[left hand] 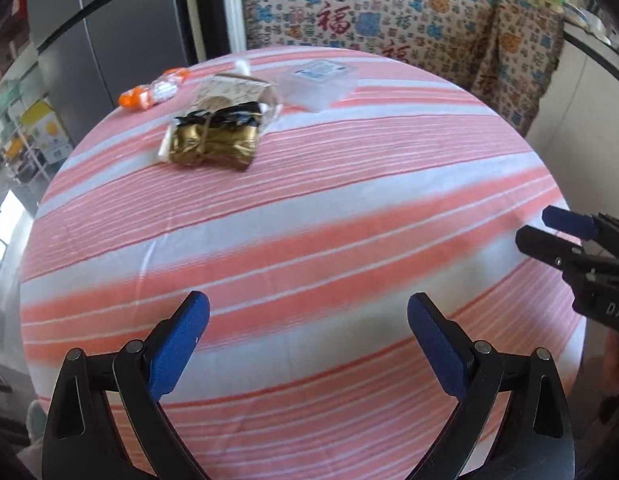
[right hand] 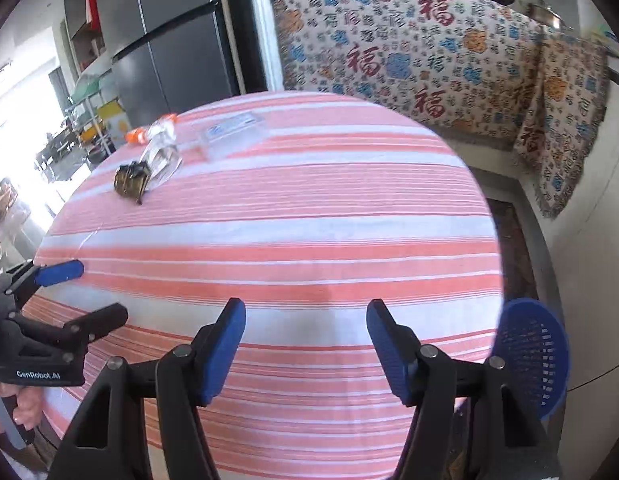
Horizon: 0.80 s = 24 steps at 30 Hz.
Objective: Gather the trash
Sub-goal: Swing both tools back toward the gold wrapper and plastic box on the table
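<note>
Gold-black wrapper (left hand: 213,140) lies at the far left of the striped surface (left hand: 309,220), beside a clear bag (left hand: 245,90), orange-capped packet (left hand: 155,90) and clear box (left hand: 319,82). My left gripper (left hand: 308,344) and right gripper (right hand: 305,350) hover near, jaws spread, empty. Blue basket (right hand: 537,356) sits right, below the edge.

Left tongs (left hand: 308,344): jaws spread wide, nothing between the blue pads, angled downward. Right tongs (right hand: 306,346): jaws parted, nothing held, angled downward. A hand (right hand: 23,404) grips the left tongs' handle. Both tongs sit side by side, apart.
</note>
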Each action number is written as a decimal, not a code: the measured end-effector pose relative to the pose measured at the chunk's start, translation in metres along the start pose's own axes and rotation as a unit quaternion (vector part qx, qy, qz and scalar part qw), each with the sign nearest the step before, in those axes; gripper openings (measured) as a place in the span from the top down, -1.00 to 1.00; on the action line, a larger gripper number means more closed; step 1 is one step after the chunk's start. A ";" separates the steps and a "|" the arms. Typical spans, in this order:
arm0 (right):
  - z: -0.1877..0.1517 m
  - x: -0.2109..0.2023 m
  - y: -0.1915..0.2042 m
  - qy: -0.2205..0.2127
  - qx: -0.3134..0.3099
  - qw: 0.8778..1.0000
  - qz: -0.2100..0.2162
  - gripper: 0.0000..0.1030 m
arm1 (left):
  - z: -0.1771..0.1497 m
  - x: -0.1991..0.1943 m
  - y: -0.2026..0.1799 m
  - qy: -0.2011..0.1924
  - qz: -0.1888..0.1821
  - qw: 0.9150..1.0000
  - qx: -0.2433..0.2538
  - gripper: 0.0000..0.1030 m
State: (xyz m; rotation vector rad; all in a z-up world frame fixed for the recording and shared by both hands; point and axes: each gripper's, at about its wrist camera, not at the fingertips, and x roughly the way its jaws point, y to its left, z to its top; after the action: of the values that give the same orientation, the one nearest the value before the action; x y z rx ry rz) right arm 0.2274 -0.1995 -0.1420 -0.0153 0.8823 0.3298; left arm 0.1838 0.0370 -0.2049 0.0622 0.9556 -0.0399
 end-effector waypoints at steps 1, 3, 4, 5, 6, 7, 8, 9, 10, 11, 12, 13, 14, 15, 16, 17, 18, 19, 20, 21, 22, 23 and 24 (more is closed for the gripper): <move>0.002 0.007 0.011 0.007 -0.005 1.000 0.002 -0.25 | -0.001 0.003 0.009 -0.001 0.006 1.000 -0.005 -0.93; 0.008 0.023 0.028 0.024 -0.016 1.000 -0.001 -0.25 | -0.002 0.010 0.022 0.002 0.013 1.000 -0.017 -0.94; 0.012 0.031 0.035 0.030 -0.020 0.999 -0.004 -0.25 | -0.004 0.008 0.031 -0.004 0.010 1.000 -0.026 -0.94; 0.014 0.038 0.041 0.031 -0.025 0.999 -0.010 -0.29 | -0.003 0.008 0.035 -0.005 0.010 0.999 -0.033 -0.94; 0.018 0.043 0.047 0.026 -0.034 0.999 -0.024 -0.29 | -0.006 0.005 0.038 -0.004 0.015 0.999 -0.036 -0.95; 0.021 0.047 0.052 0.024 -0.039 0.999 -0.029 -0.29 | -0.006 0.007 0.039 -0.002 0.020 0.999 -0.035 -0.97; 0.024 0.049 0.055 0.021 -0.038 0.999 -0.028 -0.28 | -0.006 0.007 0.038 -0.001 0.021 0.999 -0.035 -0.99; 0.025 0.051 0.057 0.017 -0.035 0.999 -0.030 -0.30 | -0.006 0.007 0.038 -0.001 0.022 0.999 -0.034 -0.99; 0.025 0.053 0.059 0.013 -0.033 0.999 -0.032 -0.37 | -0.006 0.007 0.037 -0.001 0.024 0.999 -0.033 -0.99; 0.026 0.055 0.059 0.013 -0.031 0.999 -0.031 -0.40 | -0.007 0.007 0.036 -0.002 0.025 0.999 -0.034 -0.99; 0.027 0.057 0.057 0.014 -0.028 0.999 -0.032 -0.41 | -0.007 0.006 0.036 -0.002 0.026 0.999 -0.035 -0.99; 0.028 0.058 0.058 0.014 -0.028 0.999 -0.032 -0.42 | -0.007 0.006 0.035 -0.003 0.027 0.999 -0.036 -0.99; 0.028 0.059 0.057 0.014 -0.028 0.999 -0.033 -0.42 | -0.006 0.007 0.034 -0.003 0.029 0.999 -0.038 -0.99; 0.028 0.059 0.057 0.014 -0.028 0.999 -0.032 -0.42 | -0.005 0.007 0.034 -0.004 0.032 0.999 -0.041 -0.99; 0.028 0.059 0.057 0.014 -0.027 0.999 -0.032 -0.42 | -0.003 0.008 0.034 -0.002 0.033 0.998 -0.044 -0.99; 0.029 0.059 0.058 0.014 -0.028 0.999 -0.032 -0.42 | 0.000 0.008 0.035 0.000 0.032 0.998 -0.047 -0.99; 0.029 0.060 0.058 0.014 -0.028 0.999 -0.033 -0.42 | 0.004 0.010 0.035 0.002 0.031 0.998 -0.051 -0.99; 0.029 0.061 0.057 0.014 -0.028 0.999 -0.033 -0.42 | 0.010 0.011 0.036 0.002 0.027 0.998 -0.053 -0.99; 0.029 0.061 0.058 0.014 -0.028 0.999 -0.033 -0.42 | 0.017 0.011 0.036 0.000 0.027 0.998 -0.056 -0.99; 0.029 0.061 0.058 0.014 -0.028 0.999 -0.033 -0.42 | 0.026 0.012 0.036 -0.004 0.028 0.998 -0.058 -0.99; 0.029 0.061 0.058 0.014 -0.028 0.999 -0.032 -0.42 | 0.035 0.013 0.034 -0.009 0.029 0.998 -0.058 -0.99; 0.029 0.061 0.058 0.014 -0.028 0.999 -0.032 -0.42 | 0.045 0.016 0.032 -0.015 0.029 0.998 -0.055 -0.99; 0.029 0.061 0.058 0.014 -0.028 0.999 -0.032 -0.43 | 0.056 0.022 0.029 -0.018 0.035 0.998 -0.052 -0.99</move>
State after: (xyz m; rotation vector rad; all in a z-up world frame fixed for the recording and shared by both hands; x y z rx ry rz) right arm 0.2682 -0.1237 -0.1625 -0.0999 0.8991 0.2940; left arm 0.2433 0.0615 -0.1896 -0.0008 0.9176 0.0727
